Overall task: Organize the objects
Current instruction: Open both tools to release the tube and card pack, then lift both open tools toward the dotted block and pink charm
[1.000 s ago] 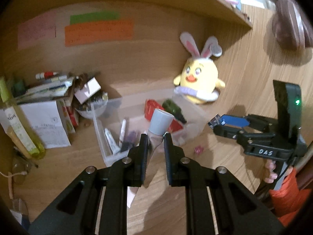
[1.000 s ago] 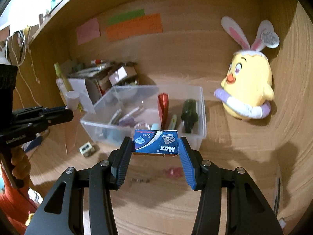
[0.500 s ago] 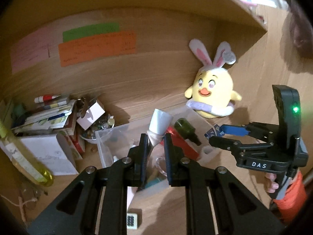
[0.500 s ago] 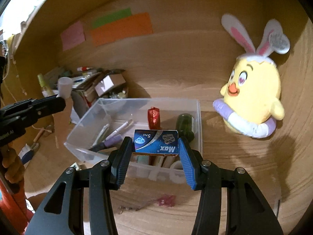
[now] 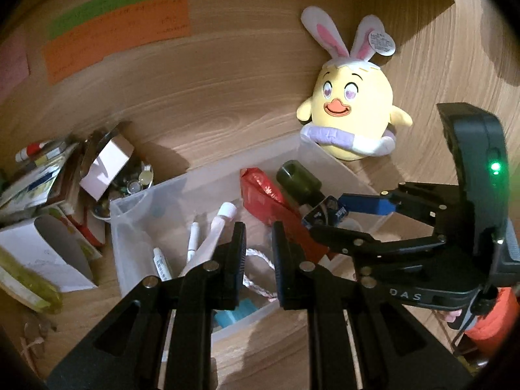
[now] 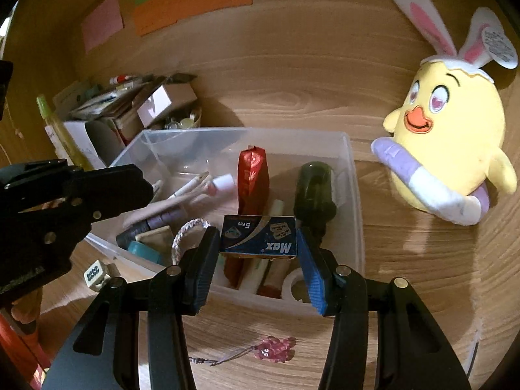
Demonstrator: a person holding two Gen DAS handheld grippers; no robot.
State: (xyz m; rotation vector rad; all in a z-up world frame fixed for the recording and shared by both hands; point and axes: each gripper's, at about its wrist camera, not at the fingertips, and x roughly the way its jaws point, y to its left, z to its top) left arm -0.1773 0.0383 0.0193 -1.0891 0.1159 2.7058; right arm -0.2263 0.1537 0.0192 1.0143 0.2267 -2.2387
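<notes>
A clear plastic bin (image 5: 152,195) (image 6: 352,175) stands on the wooden desk with pens, a red packet (image 6: 252,178), a dark green bottle (image 6: 313,188) and a cord inside. A white-capped tube (image 5: 214,230) (image 6: 198,191) lies tilted in the bin among the pens. My left gripper (image 5: 258,243) hangs over the bin, jaws slightly apart and empty. My right gripper (image 6: 258,243) is shut on a blue Max staples box (image 6: 260,235) and holds it above the bin's near side; it also shows in the left wrist view (image 5: 325,214).
A yellow bunny-eared plush (image 6: 451,136) leans on the back wall right of the bin. Boxes, papers and a bowl of small items (image 5: 97,175) crowd the left. A small die-like block (image 6: 94,273) and a pink charm (image 6: 273,349) lie on the desk in front.
My left gripper moved forward over the bin and let go of the white-capped tube, which now lies in the bin. My right gripper moved closer over the bin, still holding the box.
</notes>
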